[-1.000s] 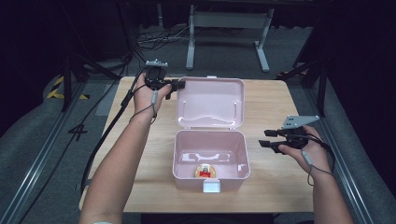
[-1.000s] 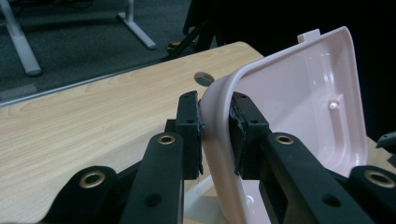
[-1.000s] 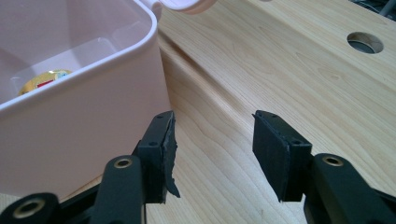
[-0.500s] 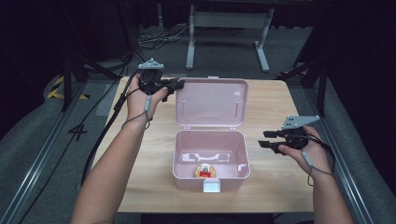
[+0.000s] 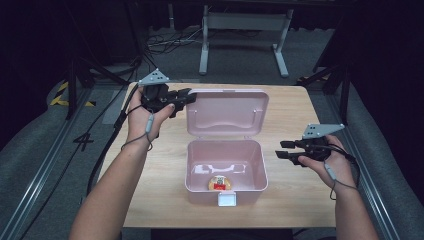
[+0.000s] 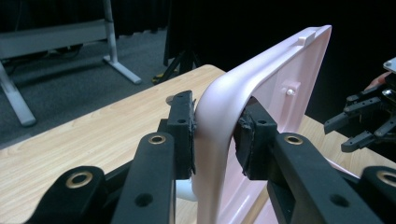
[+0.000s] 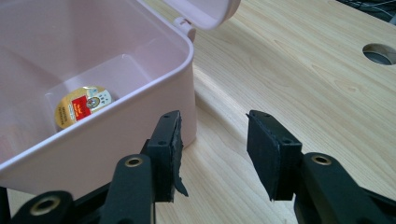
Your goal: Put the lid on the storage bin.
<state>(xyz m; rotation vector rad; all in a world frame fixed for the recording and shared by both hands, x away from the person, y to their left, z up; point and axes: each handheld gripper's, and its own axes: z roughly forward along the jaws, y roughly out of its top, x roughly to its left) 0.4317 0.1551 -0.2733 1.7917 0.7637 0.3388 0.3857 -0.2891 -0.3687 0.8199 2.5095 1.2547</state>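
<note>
High view: left tool (image 5: 186, 96) at ten o'clock, jaws just loosening astride the pink lid (image 5: 227, 112); right tool (image 5: 281, 150) half-open, empty; next, withdraw.

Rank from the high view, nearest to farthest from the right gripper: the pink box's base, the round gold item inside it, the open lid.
1. Pink box's base, just to the right gripper's left.
2. Round gold item, at the base's front.
3. Open lid, behind the base.
</note>
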